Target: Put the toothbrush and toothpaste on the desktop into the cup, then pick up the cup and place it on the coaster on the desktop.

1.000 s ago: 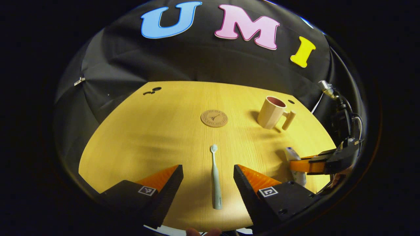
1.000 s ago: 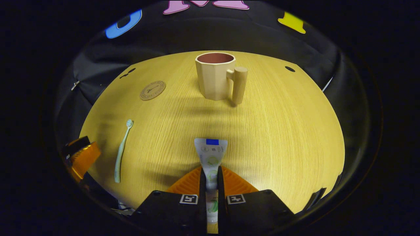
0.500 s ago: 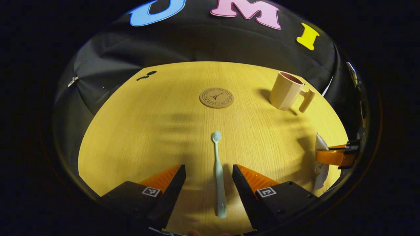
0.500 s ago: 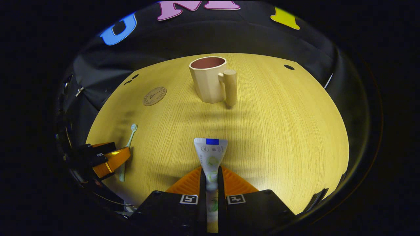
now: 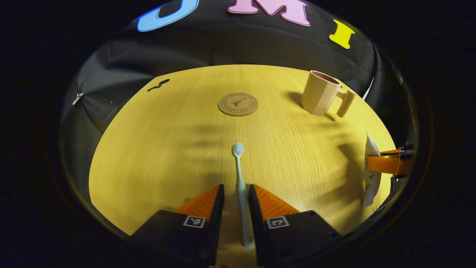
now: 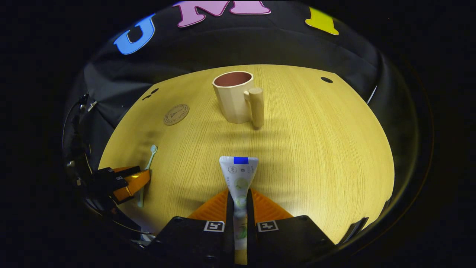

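Toothbrush [image 5: 241,186], slim pale-green plastic, lies between the left gripper's [image 5: 236,193] ribbed orange fingers, narrowly parted. Right gripper [image 6: 238,203] pinches the flat toothpaste tube [image 6: 238,175], nearer than the faceted beige cup [image 6: 234,96].

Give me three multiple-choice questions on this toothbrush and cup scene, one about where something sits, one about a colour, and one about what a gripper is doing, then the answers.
1. Where is the coaster, seen from the right gripper view?
A. Left of the cup
B. Under the cup
C. Right of the cup

2. What colour is the cup's inside?
A. Blue
B. Reddish brown
C. Green

3. What is the right gripper doing?
A. Open over the cup
B. Shut on the toothpaste
C. Holding the coaster

Answers: 1 A, the coaster lies apart on the bare table. 2 B, the interior shows reddish brown. 3 B, both fingers press the tube.
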A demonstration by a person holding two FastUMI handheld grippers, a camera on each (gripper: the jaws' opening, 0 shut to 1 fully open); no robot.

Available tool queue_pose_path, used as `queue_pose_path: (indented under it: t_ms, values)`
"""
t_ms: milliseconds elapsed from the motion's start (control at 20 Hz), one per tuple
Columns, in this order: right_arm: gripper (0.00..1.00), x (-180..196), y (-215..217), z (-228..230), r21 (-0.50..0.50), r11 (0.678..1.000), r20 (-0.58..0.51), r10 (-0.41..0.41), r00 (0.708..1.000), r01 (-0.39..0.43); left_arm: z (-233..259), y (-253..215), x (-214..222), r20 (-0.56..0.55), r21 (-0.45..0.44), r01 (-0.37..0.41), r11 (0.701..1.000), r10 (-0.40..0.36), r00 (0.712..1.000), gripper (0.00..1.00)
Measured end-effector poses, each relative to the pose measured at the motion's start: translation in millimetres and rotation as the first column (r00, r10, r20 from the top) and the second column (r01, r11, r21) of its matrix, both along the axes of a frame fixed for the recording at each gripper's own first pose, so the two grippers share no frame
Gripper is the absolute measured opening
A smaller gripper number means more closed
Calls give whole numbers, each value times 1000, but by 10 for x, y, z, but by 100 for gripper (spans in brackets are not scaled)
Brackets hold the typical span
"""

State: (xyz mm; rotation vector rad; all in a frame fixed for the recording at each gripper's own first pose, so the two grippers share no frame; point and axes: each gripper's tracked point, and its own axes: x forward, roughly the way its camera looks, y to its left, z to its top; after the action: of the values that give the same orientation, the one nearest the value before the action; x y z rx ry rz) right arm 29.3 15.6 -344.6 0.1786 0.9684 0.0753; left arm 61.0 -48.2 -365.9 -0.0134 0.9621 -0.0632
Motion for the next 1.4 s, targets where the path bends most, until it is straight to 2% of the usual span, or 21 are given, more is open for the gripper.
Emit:
queue_pose_path:
  t_ms: [50, 100, 250, 300, 500, 700, 1050, 1200, 1300, 1400]
  values:
    - [17, -2, 0, 20, 3, 1000, 5, 1, 1000, -1, -16, 0, 2, 1, 9, -4, 1000, 4, 1000, 31]
    - [17, 0, -17, 44, 7, 1000, 14, 1, 1000, -1, -4, -4, 6, 1, 6, -3, 1000, 3, 1000, 19]
    - [17, 31, -8, 135, 21, 1000, 61, 10, 998, -11, 27, -3, 23, 16, -19, -6, 1000, 6, 1000, 10]
    - [17, 81, 20, 234, 45, 999, 120, 15, 993, -21, 27, -9, 33, 33, -29, -7, 1000, 8, 999, 7]
    - [17, 261, 62, 607, 100, 994, 299, 6, 954, -37, 280, -57, 177, 158, -57, -7, 998, 16, 987, 6]
    - [17, 616, -69, 1138, 118, 992, 460, -22, 888, -37, 877, -275, 272, 314, -153, -15, 988, 63, 947, 6]
    - [17, 1564, -244, 1892, 133, 990, 657, -56, 752, -42, 1209, -562, 62, 364, -211, 6, 978, 73, 928, 6]
    - [17, 1976, -281, 2069, 135, 990, 704, -74, 706, -32, 1282, -618, -50, 365, -219, 8, 976, 74, 928, 6]
    - [16, 2210, -280, 2004, 121, 992, 713, -69, 698, -26, 1310, -593, -110, 366, -216, 2, 976, 80, 927, 6]
    - [17, 2364, -256, 1794, 111, 994, 693, -61, 718, -23, 1358, -565, -193, 363, -216, -11, 976, 91, 927, 6]
